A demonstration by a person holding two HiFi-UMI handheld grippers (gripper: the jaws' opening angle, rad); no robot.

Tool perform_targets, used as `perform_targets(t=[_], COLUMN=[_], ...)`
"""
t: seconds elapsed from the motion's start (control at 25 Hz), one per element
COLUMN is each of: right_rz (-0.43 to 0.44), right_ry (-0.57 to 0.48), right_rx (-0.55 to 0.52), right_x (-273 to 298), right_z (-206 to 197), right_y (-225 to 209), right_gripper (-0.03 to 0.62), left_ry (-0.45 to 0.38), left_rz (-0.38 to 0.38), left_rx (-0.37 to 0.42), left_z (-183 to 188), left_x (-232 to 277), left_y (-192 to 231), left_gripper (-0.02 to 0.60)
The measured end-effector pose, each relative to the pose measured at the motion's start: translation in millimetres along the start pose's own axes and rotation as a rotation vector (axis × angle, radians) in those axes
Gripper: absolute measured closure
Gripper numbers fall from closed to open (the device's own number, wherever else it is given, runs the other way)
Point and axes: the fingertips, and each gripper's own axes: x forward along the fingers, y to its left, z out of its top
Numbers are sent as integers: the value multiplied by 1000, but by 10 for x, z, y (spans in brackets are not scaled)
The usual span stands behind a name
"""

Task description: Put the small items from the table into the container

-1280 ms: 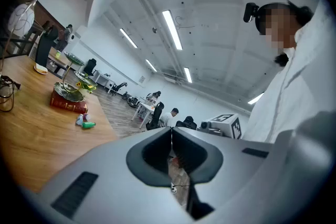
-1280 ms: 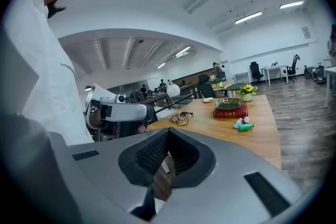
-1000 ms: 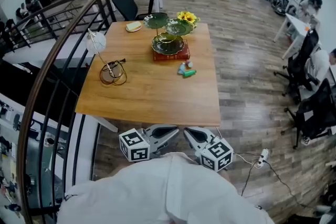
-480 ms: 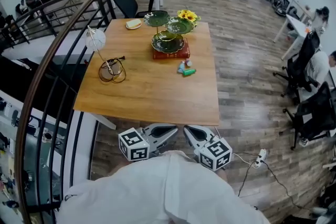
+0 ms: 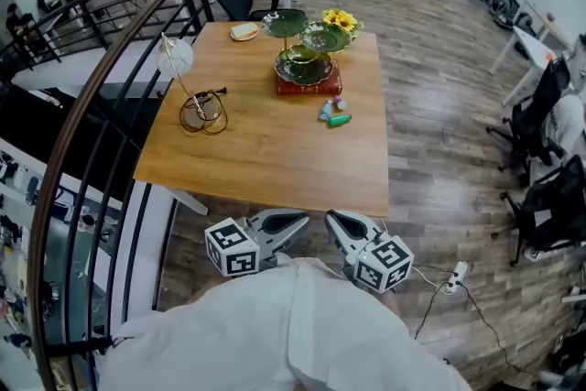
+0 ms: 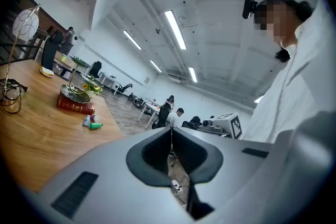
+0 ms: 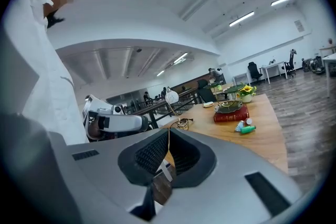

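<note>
Scene drifted slightly rightward in head view; grippers barely budged. Small items [image 5: 334, 114] on table [image 5: 265, 162], near green tiered dish [image 5: 303, 67], well apart from left gripper [image 5: 303, 219] and right gripper [image 5: 331, 219] (both closed, empty) below table's near edge.

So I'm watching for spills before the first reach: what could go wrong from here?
The small items lie beside the red book under the tiered green dishes; a reach may bump that stack. The green tube lies flat and may roll. Left gripper and right gripper are shut; open them first.
</note>
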Motion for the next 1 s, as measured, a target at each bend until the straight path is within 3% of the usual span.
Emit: perform_targets(t=[0.64,1.0], right_rz=[7,-26], right_ry=[5,-14], right_rx=[24,31], right_x=[455,993], right_z=[177,537], right_y=[-360,-724], right_gripper=[579,579], left_ry=[6,-10], left_rz=[1,-21], left_rx=[-12,-10], left_z=[259,754], left_x=[169,255], left_y=[512,1120], left_gripper=[572,572])
